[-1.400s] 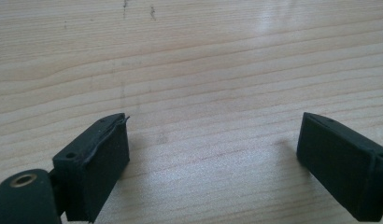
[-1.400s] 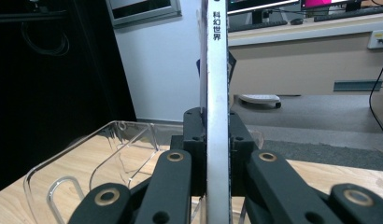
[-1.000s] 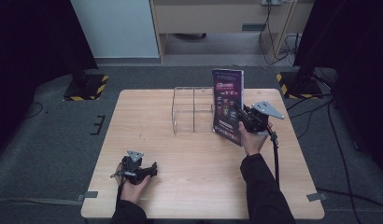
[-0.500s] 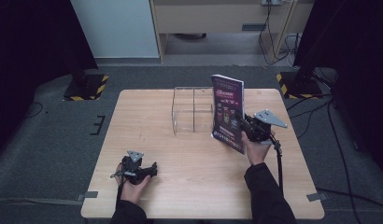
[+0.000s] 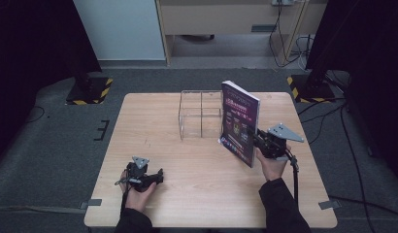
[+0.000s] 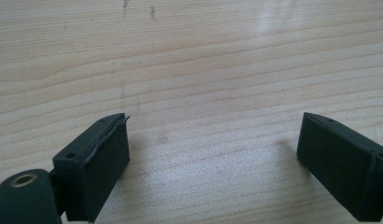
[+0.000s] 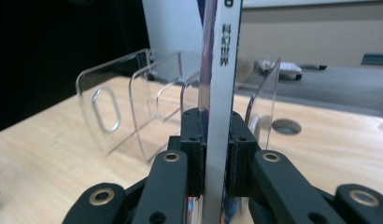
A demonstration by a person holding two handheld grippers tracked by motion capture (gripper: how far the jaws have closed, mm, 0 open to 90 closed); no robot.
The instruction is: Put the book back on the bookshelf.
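A purple-covered magazine (image 5: 240,121) stands upright above the table, held by its spine edge in my right gripper (image 5: 259,141), which is shut on it. In the right gripper view the white spine (image 7: 220,93) runs straight up between the two black jaws. A clear acrylic rack (image 5: 201,115) with divider panels (image 7: 133,107) stands on the table just left of and behind the magazine. My left gripper (image 5: 156,176) rests low at the table's front left, open, with only bare wood (image 6: 213,140) between its fingers.
The wooden table (image 5: 163,131) is bare around the rack. Black stands with yellow-striped feet (image 5: 88,90) flank the table's far corners on the grey floor. Cables (image 5: 333,126) trail to the right.
The right gripper has carried the upright magazine a little forward and left, nearer the rack's right side. The left gripper has stayed put.
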